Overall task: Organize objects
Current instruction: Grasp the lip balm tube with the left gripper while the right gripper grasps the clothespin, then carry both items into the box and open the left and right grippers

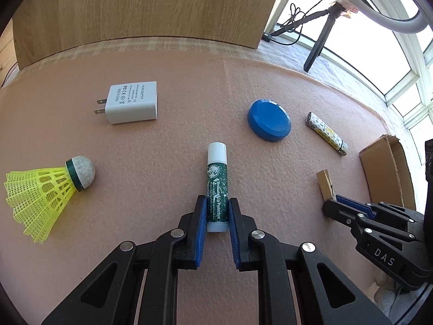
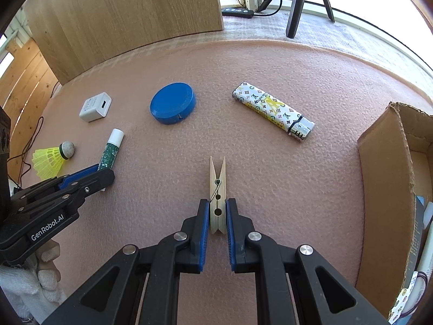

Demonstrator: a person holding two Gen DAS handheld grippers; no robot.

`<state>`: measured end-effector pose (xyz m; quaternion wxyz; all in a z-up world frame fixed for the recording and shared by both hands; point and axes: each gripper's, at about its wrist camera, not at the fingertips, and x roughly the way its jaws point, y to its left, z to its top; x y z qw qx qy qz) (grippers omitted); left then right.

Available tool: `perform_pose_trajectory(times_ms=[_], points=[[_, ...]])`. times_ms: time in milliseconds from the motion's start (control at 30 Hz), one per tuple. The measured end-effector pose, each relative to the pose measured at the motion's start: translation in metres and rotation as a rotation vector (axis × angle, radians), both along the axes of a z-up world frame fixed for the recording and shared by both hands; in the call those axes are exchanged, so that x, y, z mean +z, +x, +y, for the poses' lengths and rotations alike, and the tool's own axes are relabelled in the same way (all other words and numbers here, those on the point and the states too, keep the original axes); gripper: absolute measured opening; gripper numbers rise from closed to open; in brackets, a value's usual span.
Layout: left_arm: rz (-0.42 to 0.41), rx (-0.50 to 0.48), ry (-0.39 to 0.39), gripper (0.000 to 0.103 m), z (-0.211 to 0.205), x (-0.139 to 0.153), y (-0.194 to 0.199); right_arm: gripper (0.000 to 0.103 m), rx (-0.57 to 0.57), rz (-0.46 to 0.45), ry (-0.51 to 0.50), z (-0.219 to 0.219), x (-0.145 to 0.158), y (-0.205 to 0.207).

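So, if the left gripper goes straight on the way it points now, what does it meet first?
Probably the pink mat: the left gripper, shut on the lip balm, points steeply down.

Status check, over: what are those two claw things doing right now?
Left tool clamped on lip balm. Right tool clamped on clothespin. Both items on the mat. Cardboard box at right, path unobstructed.

Lip balm tube (image 1: pixel 217 189): "Medicated Lip Protectant". White charger (image 1: pixel 132 103): "AC/DC ADAPTER". Left gripper (image 2: pixel 105 174) body: "GenRobot.AI". Right gripper (image 1: pixel 331 203) body: "DAS".
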<state>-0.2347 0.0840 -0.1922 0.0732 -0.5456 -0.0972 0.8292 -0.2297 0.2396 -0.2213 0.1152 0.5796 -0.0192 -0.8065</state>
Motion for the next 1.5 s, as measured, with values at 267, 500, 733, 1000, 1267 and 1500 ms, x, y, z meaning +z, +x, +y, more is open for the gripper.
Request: perform_pose_trajectory(times_ms=[267,500,733,1000,1267,1500], points=[[-0.005,-0.013,0.085,0.016,-0.001,0.006,0.022,0.011,-0.039,0.024,-0.048,0.019,0.013,0.011],[0.032,-0.05,0.126,0.016,0.012,0.029,0.038,0.011,-0.087,0.073,-0.088,0.049,0.039,0.034],[0.083,-0.131,0.152,0.016,0.051,0.056,0.043,0.011,-0.148,0.135,-0.109,0.09,0.071,0.064],[0.127,-0.274,0.136,0.016,0.125,0.079,0.039,0.011,-0.233,0.183,-0.067,0.146,0.092,0.095],[0.16,-0.396,0.139,0.016,0.201,0.098,0.029,0.011,-0.316,0.182,-0.045,0.196,0.091,0.114],[0.154,-0.47,0.126,0.016,0.259,0.095,0.024,0.011,-0.347,0.17,-0.05,0.222,0.084,0.123]])
